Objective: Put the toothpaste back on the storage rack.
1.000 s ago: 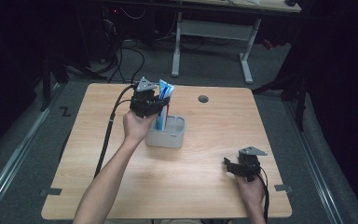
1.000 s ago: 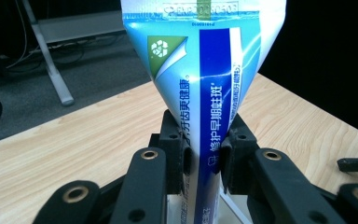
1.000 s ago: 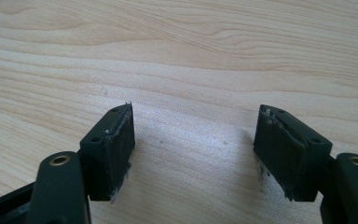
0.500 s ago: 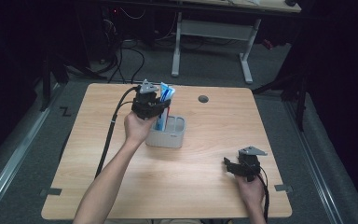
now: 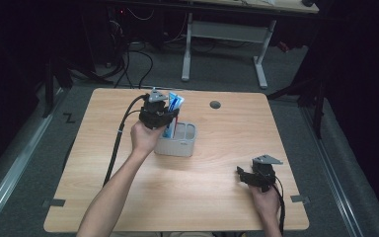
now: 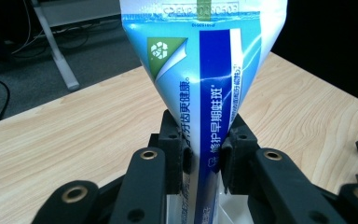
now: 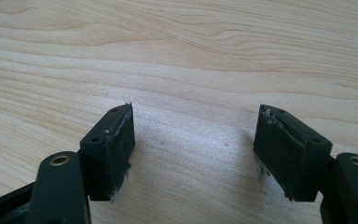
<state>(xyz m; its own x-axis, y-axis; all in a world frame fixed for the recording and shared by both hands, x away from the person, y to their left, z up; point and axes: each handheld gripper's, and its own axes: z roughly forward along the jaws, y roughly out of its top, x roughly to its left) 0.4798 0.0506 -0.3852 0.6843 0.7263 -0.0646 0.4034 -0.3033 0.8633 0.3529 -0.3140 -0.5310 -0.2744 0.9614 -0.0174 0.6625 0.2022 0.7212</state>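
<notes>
A: Near edge first. What's at 5 o'clock?
B: right gripper (image 5: 249, 176), low over the wooden table (image 5: 217, 197), jaws released, wide gap, nothing between them. In the right gripper view bare wood grain shows between the pads (image 7: 114, 149). Can't tell if it touches the tabletop.

A: Anything crowding it?
B: No. Open wood all round it; table's right edge and near edge are both close. Cable trails back along the hand.

A: Middle of the table?
B: grey holder (image 5: 177, 140) with compartments, roughly centre, slightly toward 11 o'clock. left gripper (image 5: 168, 117) right above its left part, person's forearm (image 5: 118, 187) running in from 7 o'clock.

A: Left jaws?
B: Clenched on a blue and white toothpaste tube (image 6: 205, 93), upright, crimped flat end up, lower end going down into the holder. Which compartment, can't tell, gripper hides it. In the high view the tube (image 5: 175, 102) tip sticks up past the gripper.

A: Farther out?
B: Small dark round grommet (image 5: 215, 104) at 12 to 1 o'clock, well apart from the holder. Beyond the far edge, grey floor, desk legs (image 5: 261, 59), loose cables.
</notes>
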